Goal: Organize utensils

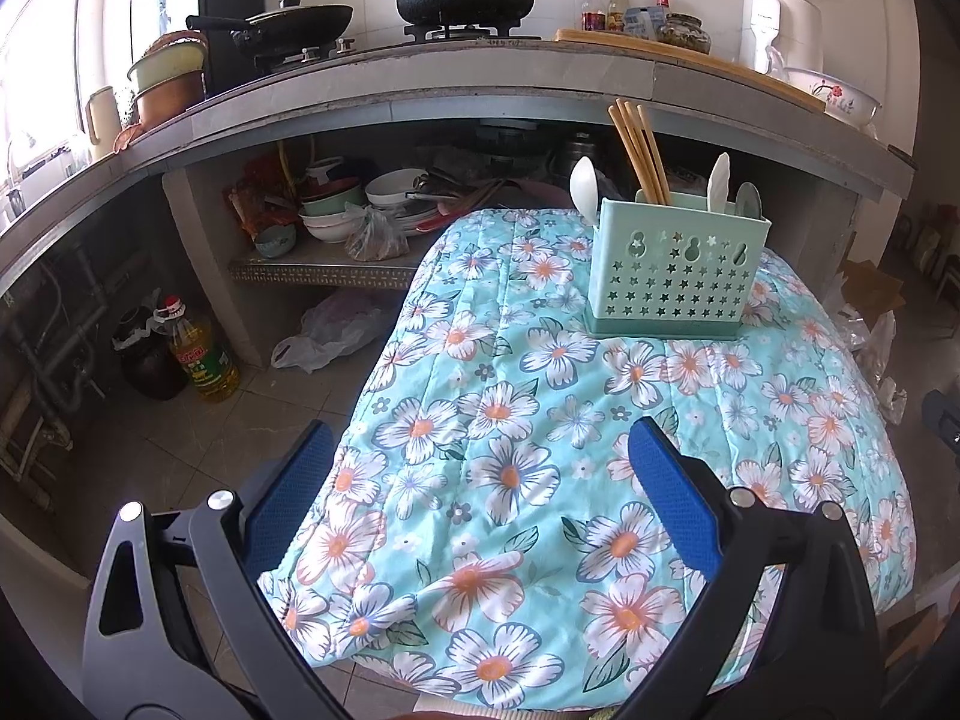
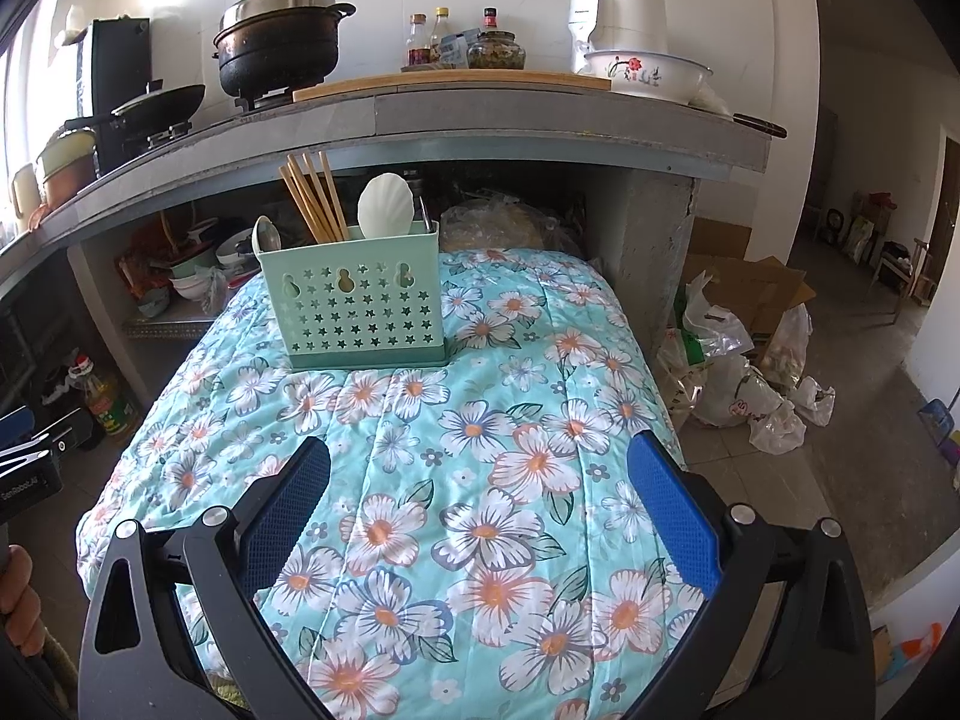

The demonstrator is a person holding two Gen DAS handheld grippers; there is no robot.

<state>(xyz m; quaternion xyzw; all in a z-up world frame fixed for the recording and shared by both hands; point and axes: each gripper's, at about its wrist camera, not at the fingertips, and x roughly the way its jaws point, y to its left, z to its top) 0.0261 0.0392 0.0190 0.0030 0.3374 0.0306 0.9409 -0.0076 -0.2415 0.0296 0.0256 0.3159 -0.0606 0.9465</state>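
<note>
Left wrist view shows the mint-green star-perforated plastic utensil caddy (image 1: 675, 276) at one o'clock on the floral quilted cloth (image 1: 510, 450), wooden chopsticks (image 1: 639, 150) and white spoons (image 1: 583, 183) already inside. Both the left gripper (image 1: 480, 468) and right gripper (image 2: 480, 480) hang released, empty. I'd say only tidying remains: approach slowly, from above.

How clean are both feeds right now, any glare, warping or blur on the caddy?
Left wrist view: the window at far left is blown out white, the countertop bows from fisheye warp, yet the utensil caddy is sharp. Right wrist view: similar glare at the upper left edge, the caddy crisp with a soft shadow on the floral cloth; corners are black.
</note>
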